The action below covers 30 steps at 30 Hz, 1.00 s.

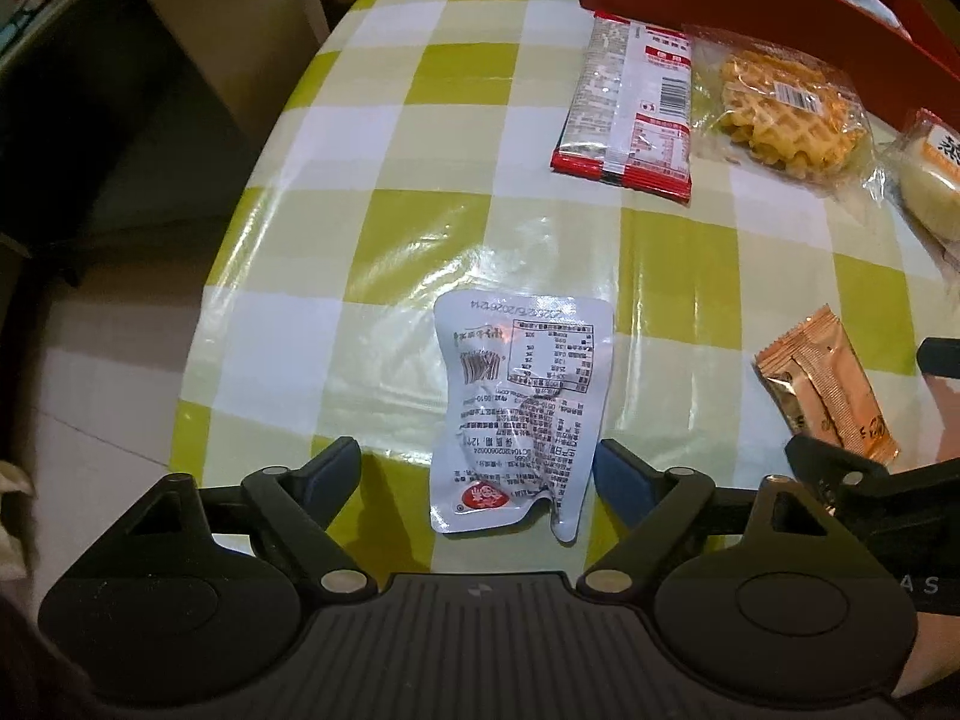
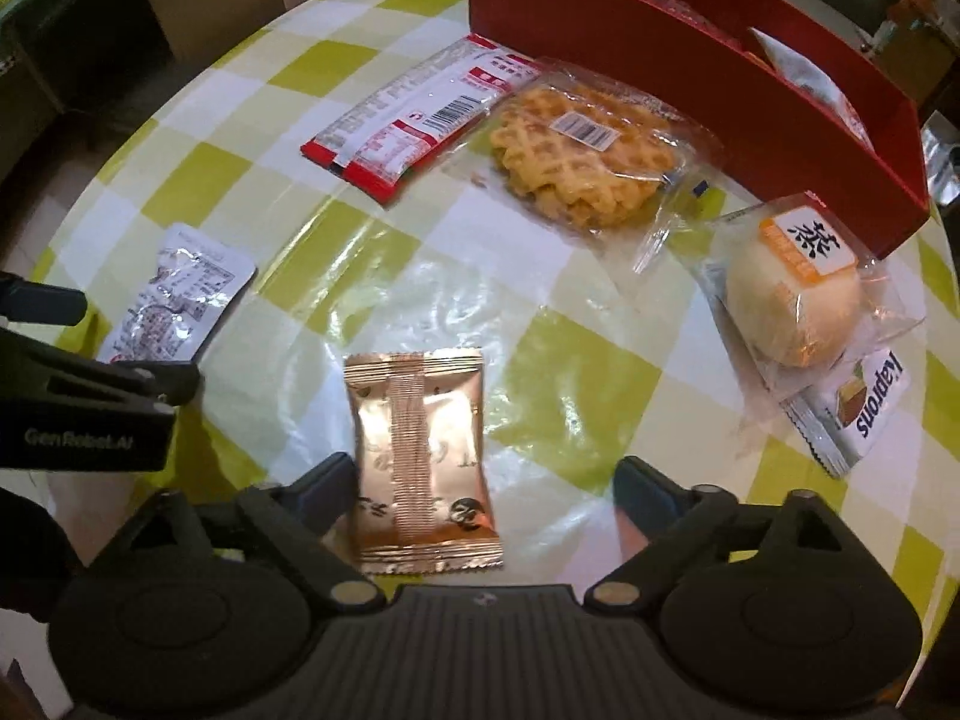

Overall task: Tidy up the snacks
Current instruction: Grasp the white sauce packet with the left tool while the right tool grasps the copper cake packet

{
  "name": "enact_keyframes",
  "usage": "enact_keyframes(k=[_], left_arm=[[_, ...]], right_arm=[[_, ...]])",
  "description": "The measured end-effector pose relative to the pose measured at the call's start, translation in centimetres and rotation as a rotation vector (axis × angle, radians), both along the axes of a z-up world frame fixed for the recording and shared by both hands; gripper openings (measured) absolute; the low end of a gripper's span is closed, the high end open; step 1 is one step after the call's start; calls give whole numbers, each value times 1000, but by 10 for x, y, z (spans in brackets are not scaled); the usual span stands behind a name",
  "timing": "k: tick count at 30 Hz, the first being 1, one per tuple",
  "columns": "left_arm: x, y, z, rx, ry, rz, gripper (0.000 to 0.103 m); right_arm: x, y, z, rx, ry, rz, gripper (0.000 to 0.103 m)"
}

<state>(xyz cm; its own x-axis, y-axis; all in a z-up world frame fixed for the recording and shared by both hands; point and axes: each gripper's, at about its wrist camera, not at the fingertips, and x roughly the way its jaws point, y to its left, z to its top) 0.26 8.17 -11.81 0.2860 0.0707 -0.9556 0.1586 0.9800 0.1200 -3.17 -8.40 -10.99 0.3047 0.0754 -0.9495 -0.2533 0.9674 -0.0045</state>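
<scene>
Straddling silver pouch (image 1: 521, 414), lengthwise | left tool (image 1: 477, 468) wide | right tool (image 2: 483, 480) wide, copper packet (image 2: 423, 459) lengthwise

Both wrist views low, close, facing forward — sharing waffle pack (image 1: 774, 114); tablecloth (image 2: 540, 354).

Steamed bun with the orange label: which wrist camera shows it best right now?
The right wrist view. There the steamed bun shows whole in its clear wrapper, beside the red box and lying over a Kaprons packet. The left wrist view catches only part of it at the right frame edge, cut off and distorted.
</scene>
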Motion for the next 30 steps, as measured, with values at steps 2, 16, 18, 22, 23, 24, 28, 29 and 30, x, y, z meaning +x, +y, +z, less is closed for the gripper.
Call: enact_keyframes(k=[2, 16, 18, 22, 23, 24, 28, 29, 30], left_arm=[[0, -2, -1, 13, -5, -4, 93], [-5, -6, 3, -57, -7, -42, 65], [-9, -9, 4, -44, -14, -55, 64], [-9, -7, 6, -59, 1, -37, 63], [-8, -6, 6, -61, 8, -33, 63], [-8, -6, 6, -63, 12, -29, 63], [-5, -6, 6, -61, 11, -30, 63], [-6, -7, 4, -56, 12, -36, 63], [-6, -8, 3, -51, 13, -40, 63]], right_arm=[[-2, 4, 0, -10, -8, 12, 94], [-6, 8, 5, 19, -32, 51, 69], [-7, 7, 6, 22, -29, 42, 61], [-9, -1, 9, 57, -16, 13, 52], [-9, -2, 10, 62, -14, 6, 52], [-9, -2, 10, 64, -13, 4, 52], [-9, -1, 9, 54, -9, 14, 52], [-9, 0, 9, 50, -10, 16, 52], [-8, 0, 9, 48, -11, 16, 52]])
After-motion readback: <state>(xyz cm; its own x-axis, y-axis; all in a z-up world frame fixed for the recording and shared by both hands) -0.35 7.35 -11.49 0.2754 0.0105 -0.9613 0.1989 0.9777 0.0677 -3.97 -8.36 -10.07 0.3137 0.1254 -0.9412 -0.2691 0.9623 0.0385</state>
